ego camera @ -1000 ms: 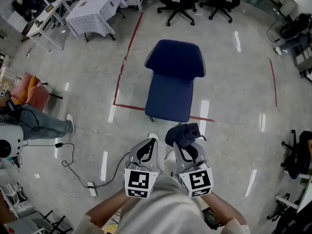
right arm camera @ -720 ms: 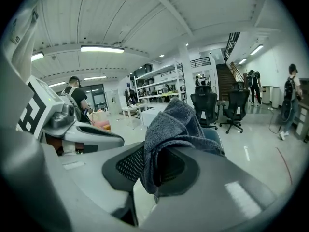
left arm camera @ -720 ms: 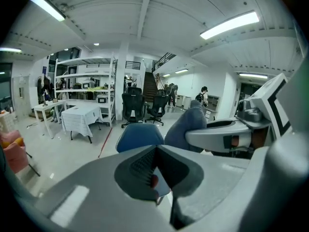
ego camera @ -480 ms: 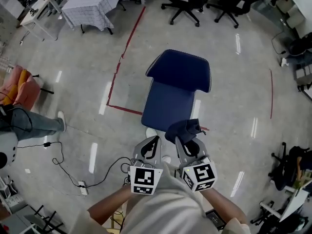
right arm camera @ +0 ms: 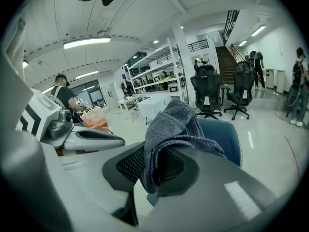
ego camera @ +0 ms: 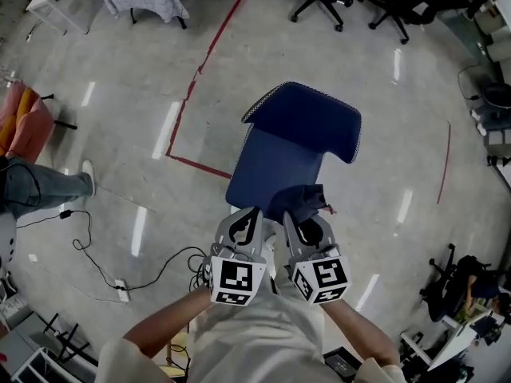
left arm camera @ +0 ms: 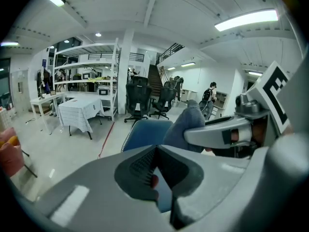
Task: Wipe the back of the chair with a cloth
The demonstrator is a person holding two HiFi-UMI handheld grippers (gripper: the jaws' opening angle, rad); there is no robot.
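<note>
While the right gripper has its fingers clamped on the dark cloth and the left gripper has its fingers closed on nothing, the blue chair stands just ahead, so this looks like the approach, and the cloth must next reach the back.

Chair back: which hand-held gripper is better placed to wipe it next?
Right. The right hand-held gripper is shut on the cloth, facing the chair back; the left hand-held gripper is shut and empty.
</note>
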